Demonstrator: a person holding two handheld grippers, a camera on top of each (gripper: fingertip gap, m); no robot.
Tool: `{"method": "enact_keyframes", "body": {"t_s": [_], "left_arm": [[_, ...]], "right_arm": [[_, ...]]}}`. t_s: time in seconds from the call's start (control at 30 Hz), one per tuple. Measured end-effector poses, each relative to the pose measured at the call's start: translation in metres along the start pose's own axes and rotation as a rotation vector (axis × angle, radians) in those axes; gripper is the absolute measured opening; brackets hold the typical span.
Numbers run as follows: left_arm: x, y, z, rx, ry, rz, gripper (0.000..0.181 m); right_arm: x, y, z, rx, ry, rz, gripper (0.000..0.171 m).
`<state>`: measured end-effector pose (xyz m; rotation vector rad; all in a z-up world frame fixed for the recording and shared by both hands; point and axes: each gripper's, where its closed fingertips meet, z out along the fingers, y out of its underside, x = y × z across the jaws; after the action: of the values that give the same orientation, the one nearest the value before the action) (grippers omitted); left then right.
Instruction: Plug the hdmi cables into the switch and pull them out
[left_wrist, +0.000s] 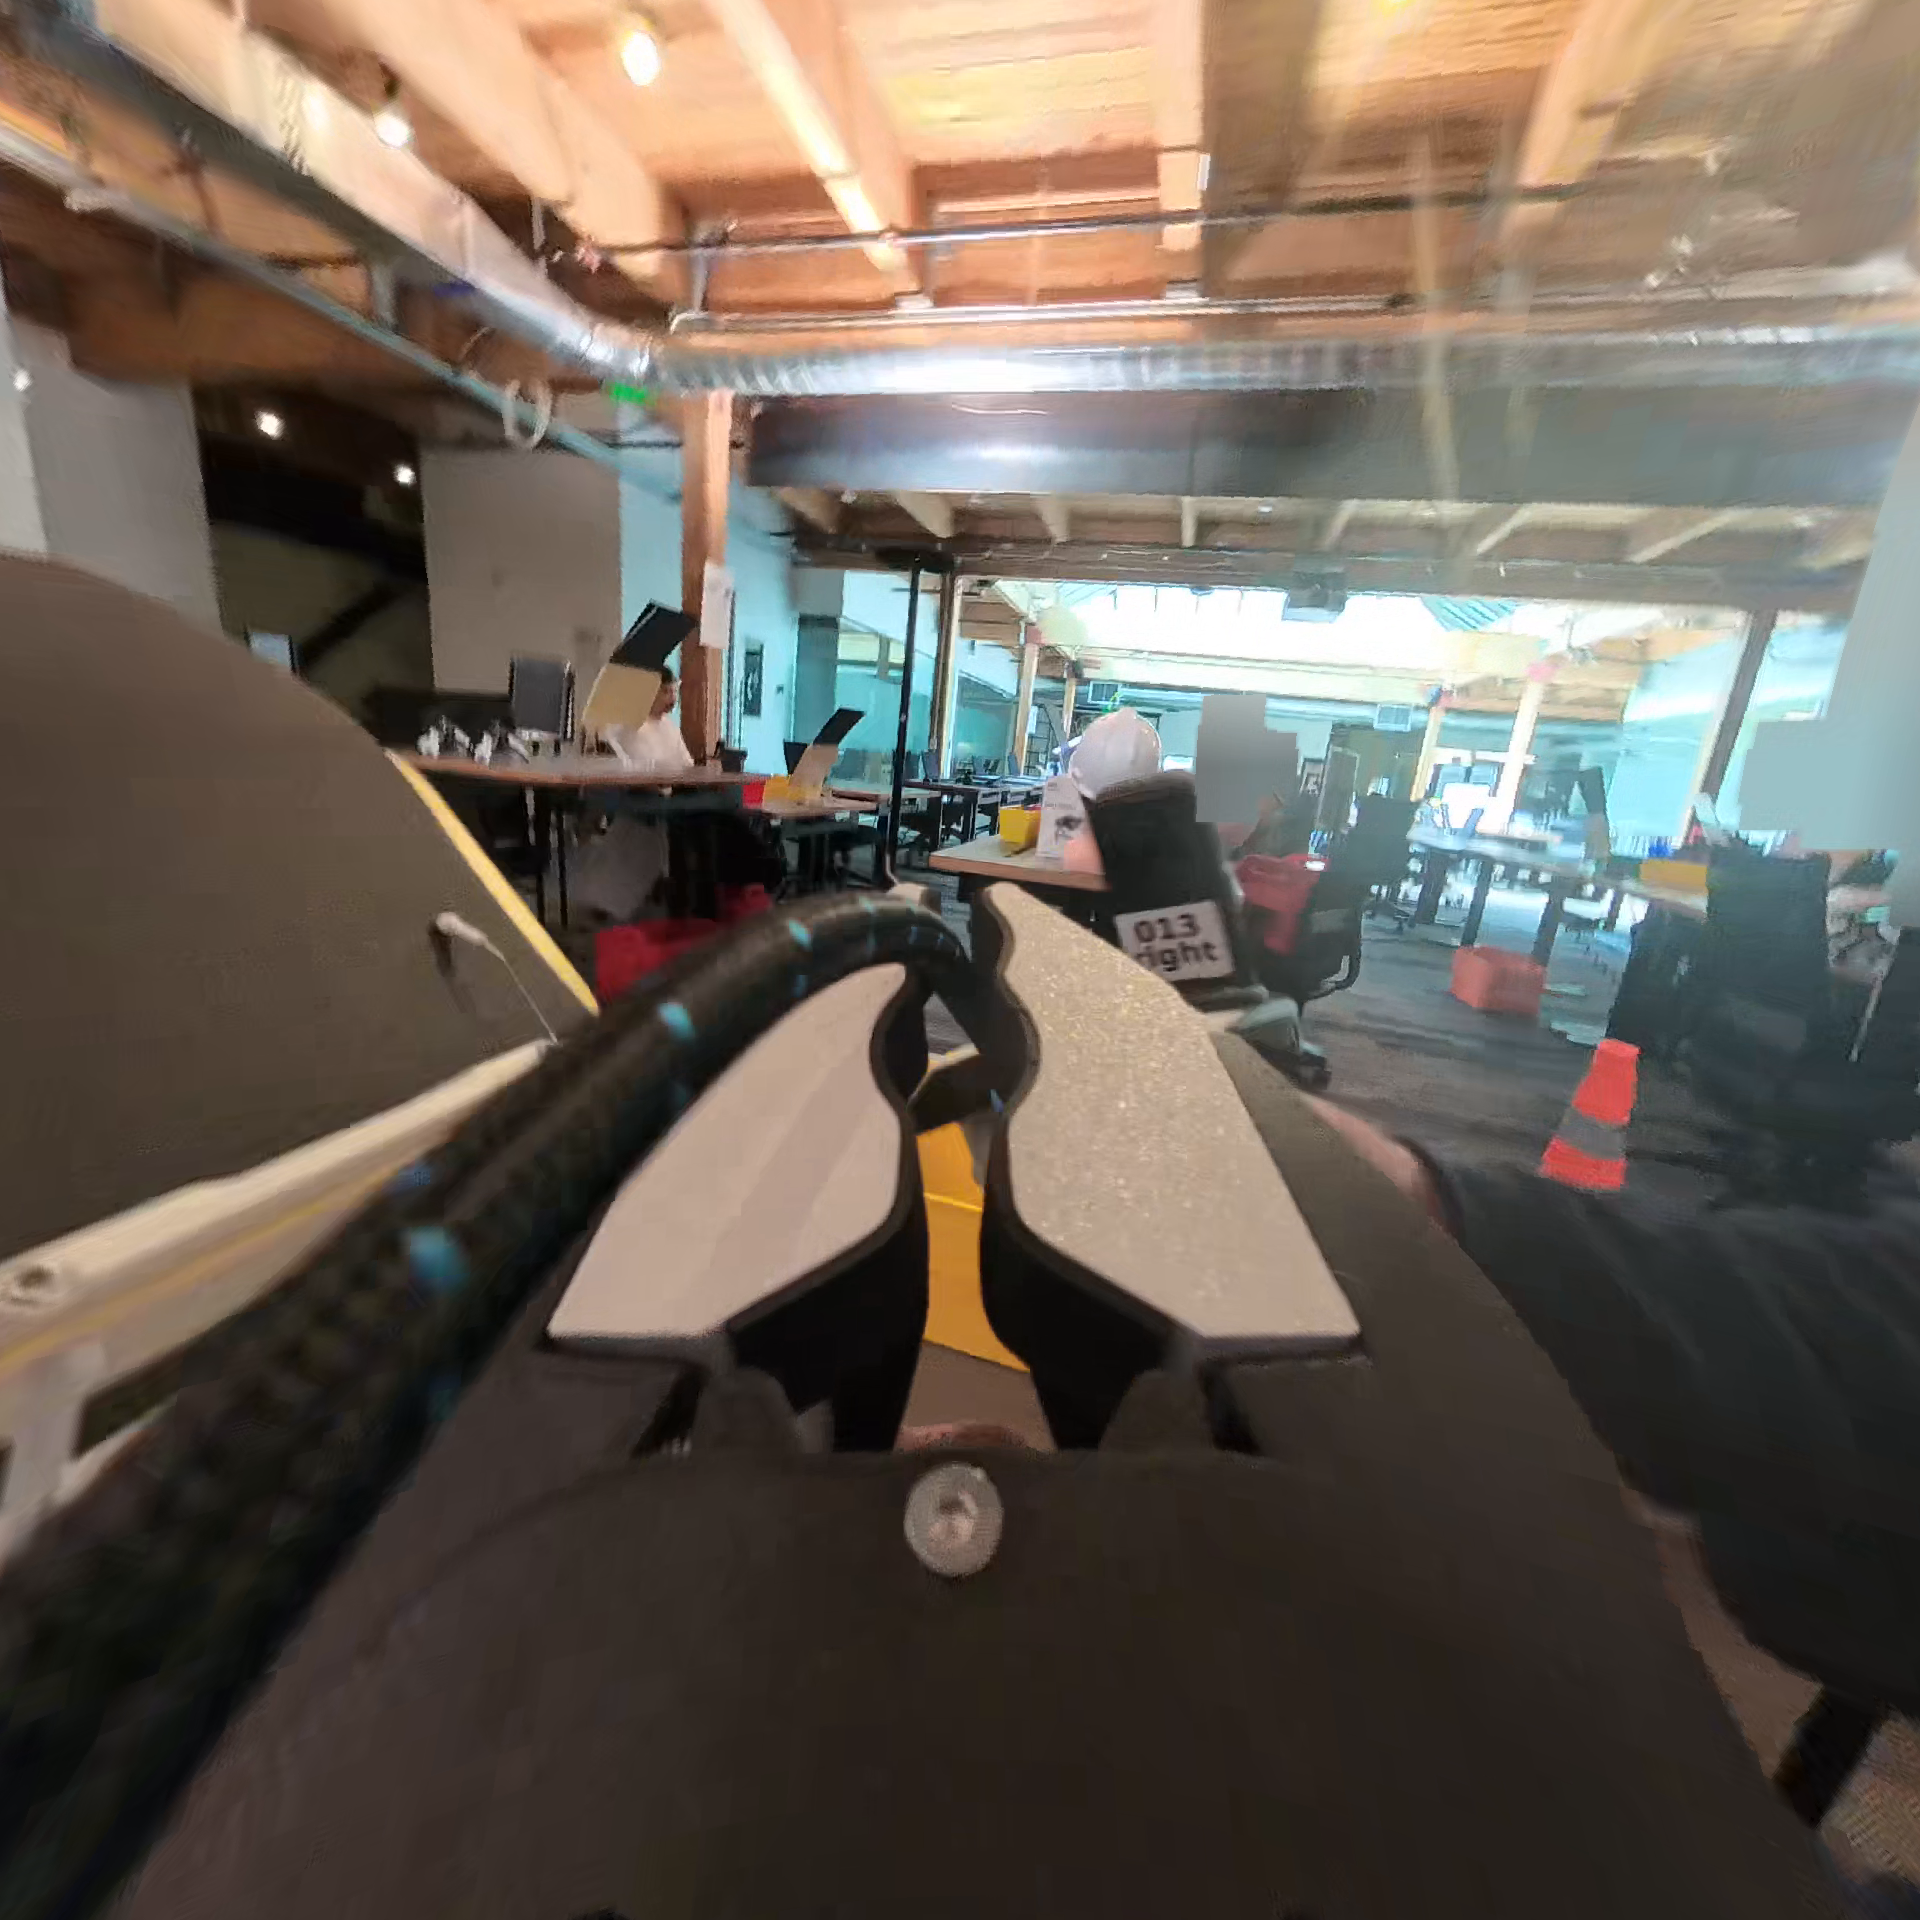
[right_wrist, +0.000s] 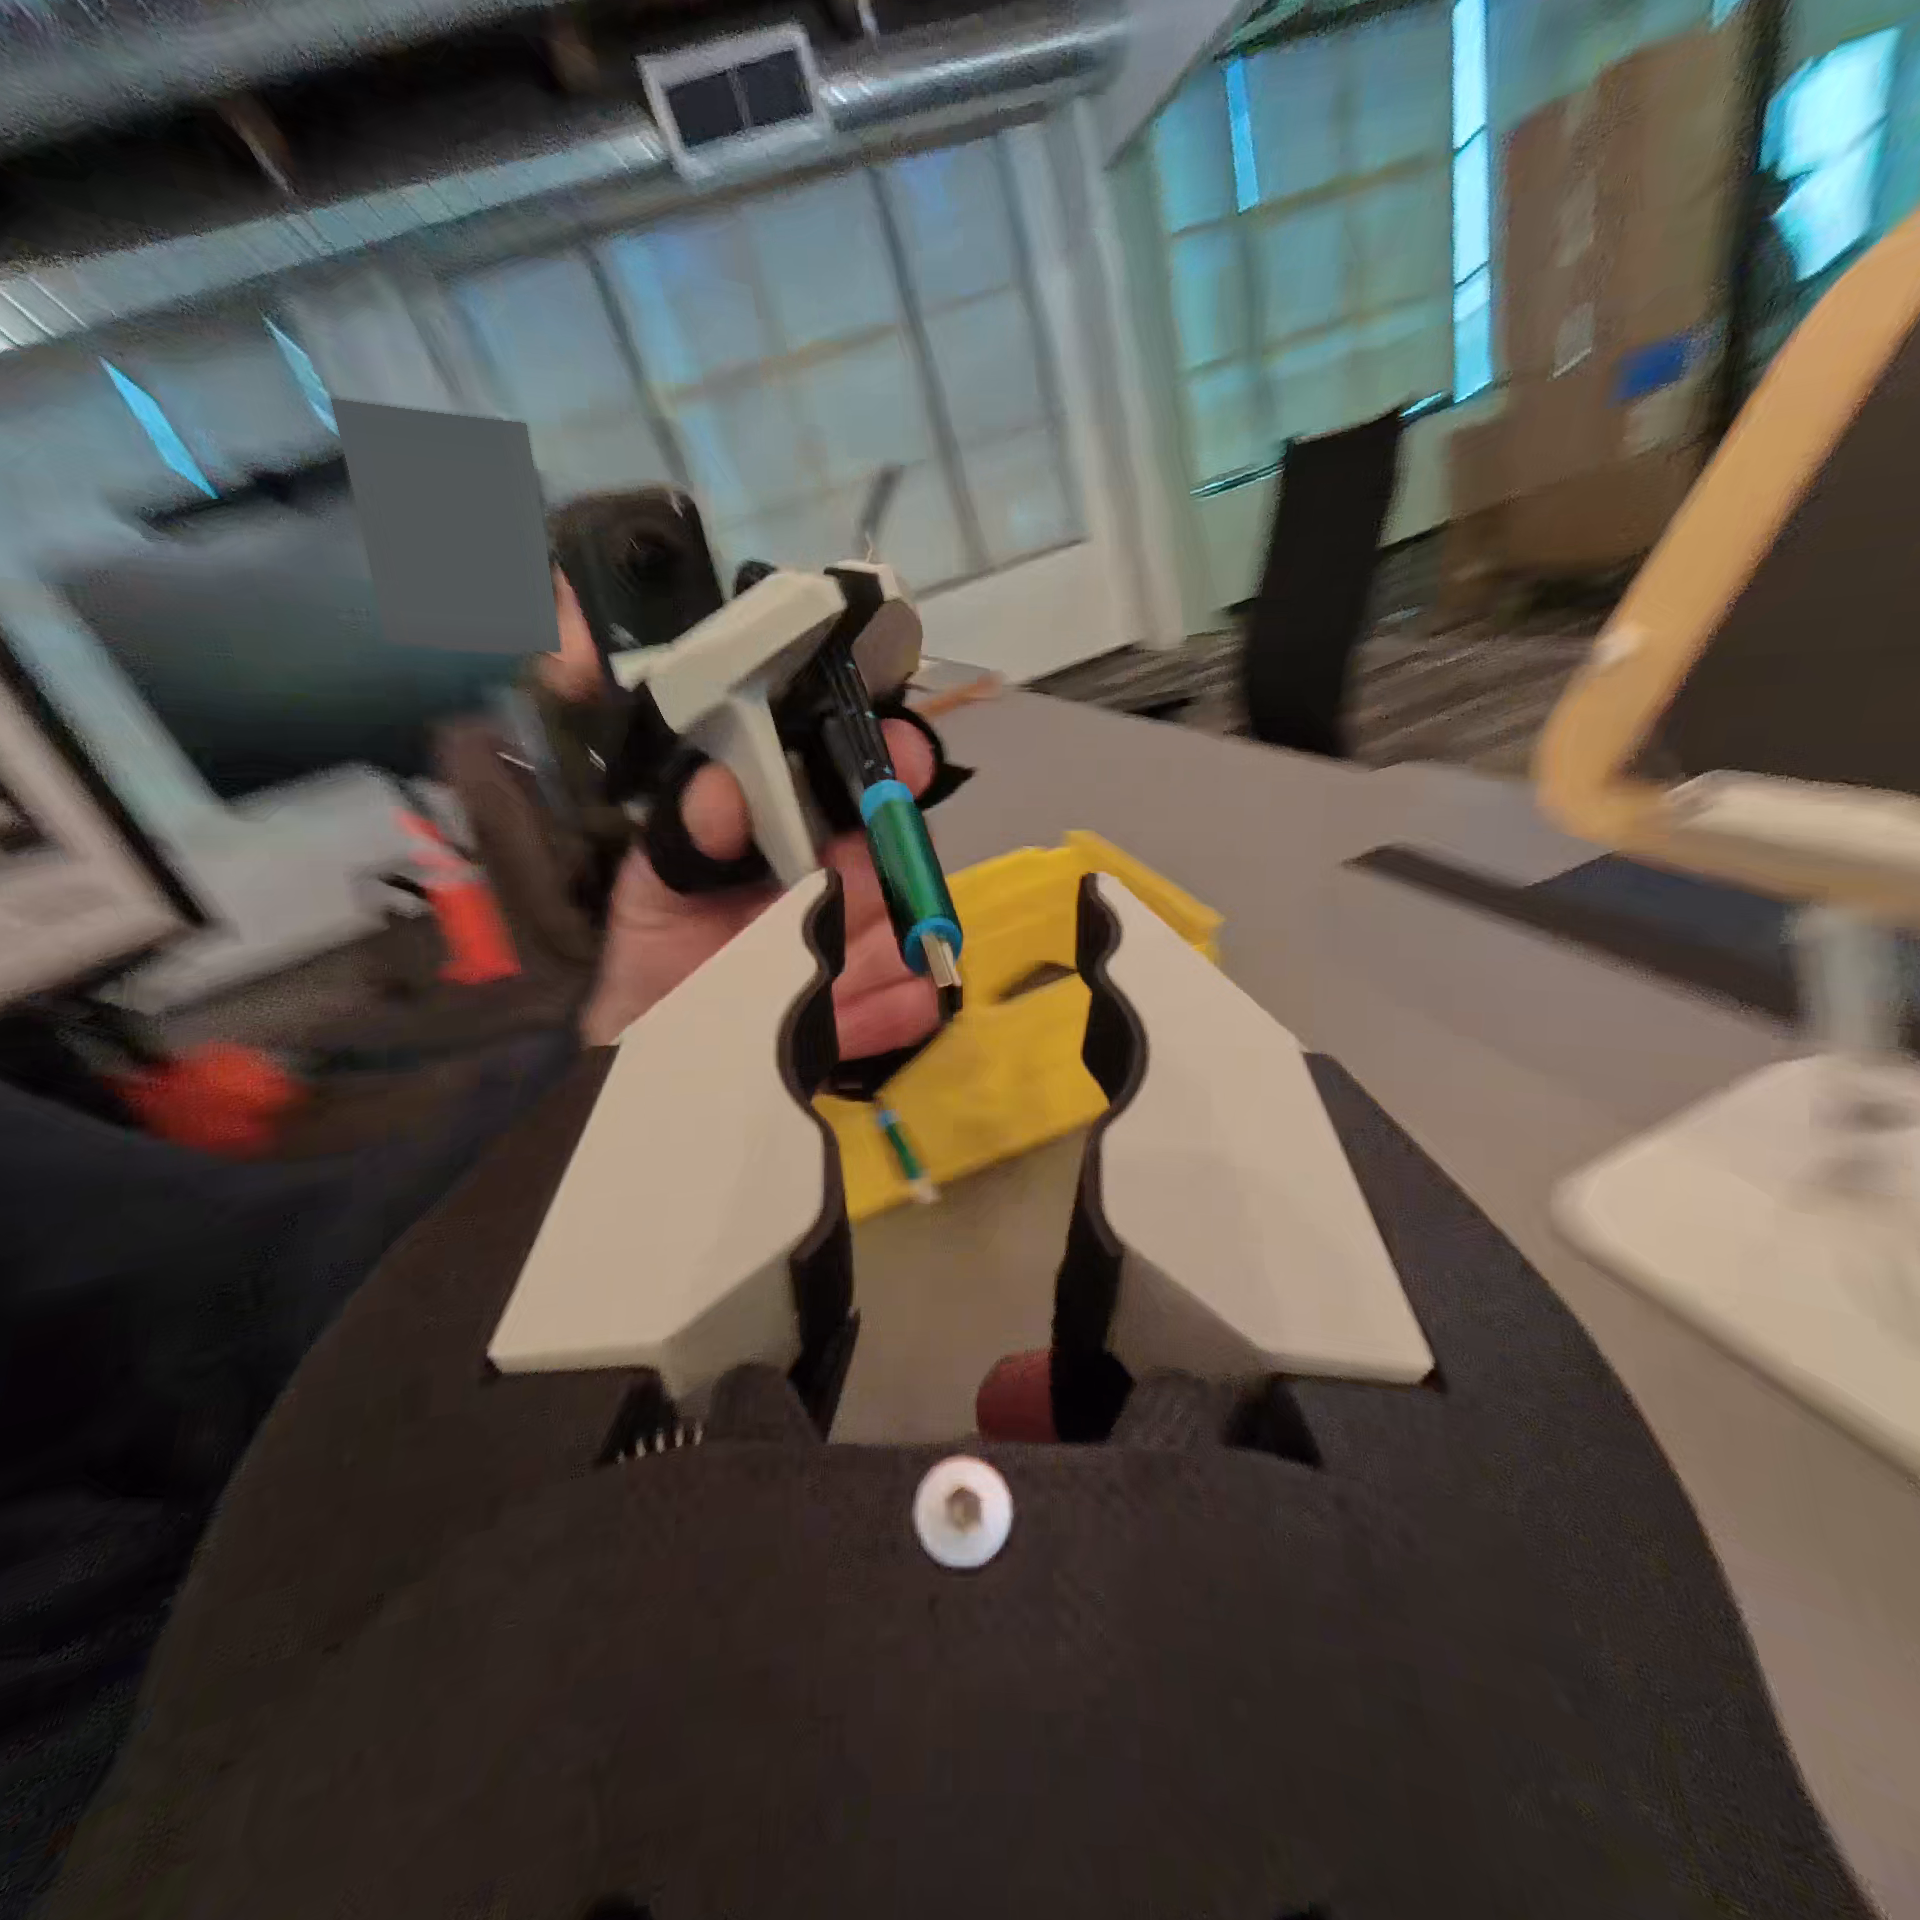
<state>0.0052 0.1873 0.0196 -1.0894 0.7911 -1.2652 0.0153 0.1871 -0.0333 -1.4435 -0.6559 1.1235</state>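
Observation:
My left gripper (left_wrist: 951, 966) is shut on a black braided HDMI cable (left_wrist: 520, 1143) flecked with blue; the cable arcs up from the lower left into the fingertips. In the right wrist view this left gripper (right_wrist: 831, 665) is held up by a hand, and the cable's green and blue connector (right_wrist: 912, 883) hangs from it, metal tip down. My right gripper (right_wrist: 961, 904) is open and empty, just below and in front of that connector. A yellow bin (right_wrist: 1049, 1081) on the grey table holds a second green connector (right_wrist: 902, 1148). I see no switch.
A dark curved panel with a tan edge (right_wrist: 1704, 540) and a white base (right_wrist: 1766, 1299) stand at the right of the table (right_wrist: 1403, 935). My right gripper's body (left_wrist: 1174, 894) and a dark sleeve (left_wrist: 1662, 1351) show beyond the left fingers. An orange cone (left_wrist: 1595, 1117) stands on the floor. Tip to tip, the grippers are about 6 centimetres apart.

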Motion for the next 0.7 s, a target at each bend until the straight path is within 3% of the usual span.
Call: {"method": "enact_keyframes", "body": {"t_s": [0.07,0.17,0.37,0.4,0.53,0.63,0.7], "left_arm": [[-0.006,0.002,0.002,0.005,-0.073,-0.146,0.003],[-0.013,0.007,0.003,0.034,-0.122,-0.339,0.005],[-0.008,0.019,0.009,0.018,-0.098,-0.566,0.005],[-0.007,0.021,0.009,0.016,-0.089,-0.591,0.005],[-0.004,0.025,0.009,0.008,-0.058,-0.644,0.005],[0.002,0.019,0.01,0.032,-0.023,-0.53,0.005],[0.001,0.017,0.011,0.053,-0.045,-0.375,0.021]], "right_arm": [[0.009,-0.001,-0.007,-0.071,0.199,-0.35,0.053],[0.008,-0.005,-0.013,-0.19,0.414,-0.877,0.052],[0.005,-0.007,-0.014,-0.321,0.537,-1.335,0.027],[0.003,-0.008,-0.016,-0.323,0.538,-1.368,0.02],[0.003,-0.008,-0.02,-0.36,0.493,-1.353,0.019],[-0.002,-0.01,-0.02,-0.306,0.352,-0.977,0.019],[0.001,-0.009,-0.017,-0.308,0.276,-0.74,0.018]]}}
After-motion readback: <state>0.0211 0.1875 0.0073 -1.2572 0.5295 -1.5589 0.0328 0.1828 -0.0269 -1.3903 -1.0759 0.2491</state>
